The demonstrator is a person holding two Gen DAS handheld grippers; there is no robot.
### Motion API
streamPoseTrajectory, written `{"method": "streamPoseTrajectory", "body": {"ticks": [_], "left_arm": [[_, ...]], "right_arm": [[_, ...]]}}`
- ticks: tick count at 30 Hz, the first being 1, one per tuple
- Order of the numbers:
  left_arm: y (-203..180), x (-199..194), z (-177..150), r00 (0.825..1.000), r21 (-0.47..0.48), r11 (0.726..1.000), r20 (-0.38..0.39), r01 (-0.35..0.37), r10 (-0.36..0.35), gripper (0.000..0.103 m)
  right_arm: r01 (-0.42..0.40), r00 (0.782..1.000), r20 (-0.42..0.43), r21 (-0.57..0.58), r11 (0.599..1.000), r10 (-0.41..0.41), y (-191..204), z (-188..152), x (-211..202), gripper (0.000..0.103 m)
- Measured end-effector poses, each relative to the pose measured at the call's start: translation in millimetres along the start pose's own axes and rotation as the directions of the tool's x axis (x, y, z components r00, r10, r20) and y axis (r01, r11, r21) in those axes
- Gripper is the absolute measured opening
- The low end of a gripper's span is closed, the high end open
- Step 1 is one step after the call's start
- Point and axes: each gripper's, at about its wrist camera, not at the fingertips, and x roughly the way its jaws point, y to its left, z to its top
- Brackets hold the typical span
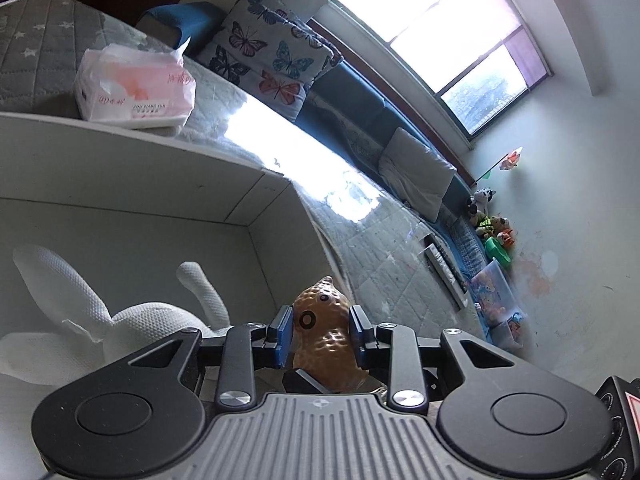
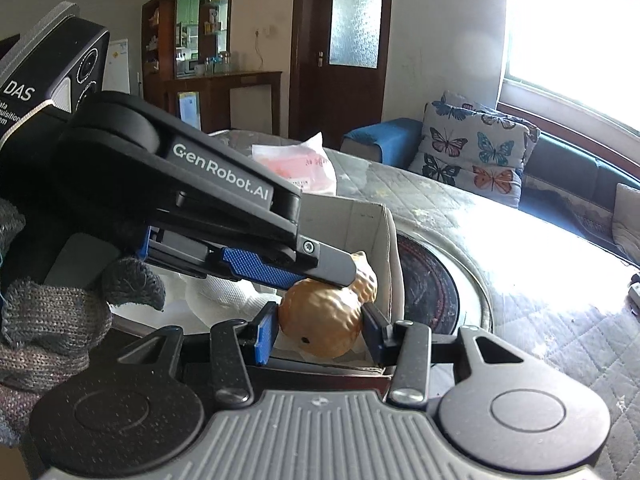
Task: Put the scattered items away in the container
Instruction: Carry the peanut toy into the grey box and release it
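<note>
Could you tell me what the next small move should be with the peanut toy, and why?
Probably lower it slightly and open both grippers. The left gripper and right gripper both clamp the peanut toy above the open white box, where crumpled paper already lies.

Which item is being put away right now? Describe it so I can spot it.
Find the white cardboard box on the quilted table. Over its open top, both grippers clamp one peanut-shaped toy: the left gripper and the right gripper. It is tan, dimpled and has round eyes, unlike the white crumpled paper towel inside the box.
</note>
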Motion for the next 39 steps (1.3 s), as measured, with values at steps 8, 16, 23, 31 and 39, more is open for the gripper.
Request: {"method": "streamPoseTrajectory", "body": {"ticks": [8,16,23,31,39], "left_arm": [[8.0,6.3,-4.7,1.0,-0.017,1.0,-0.019,-0.023,0.023,0.032],[2.1,-0.9,-9.4,0.999,0.005,0.999,-0.004,-0.034,0.034,0.032],[-10.8,-17.0,-16.3,0.998,0.047,0.997,0.036,-0.058,0.056,0.032],[-36.7,-44.8,-37.0,0.993,0.132,0.987,0.088,-0.09,0.078,0.032],[-59.7,-62.1,-65.6,0.992,0.209,0.972,0.099,-0.104,0.084,0.034]], "right_arm": [[0.009,1.0,0.009,-0.01,1.0,-0.009,2.0,-2.9,-4.2,0.046],[0.013,0.999,0.034,0.003,1.0,-0.013,-1.9,-6.9,-22.4,0.048],[0.02,0.998,0.062,-0.01,1.0,-0.019,1.2,-12.4,-45.6,0.058],[0.026,0.996,0.087,-0.026,0.999,-0.024,7.6,-27.1,-75.4,0.077],[0.049,0.993,0.113,-0.033,0.998,-0.045,12.8,-46.9,-106.4,0.089]]}}
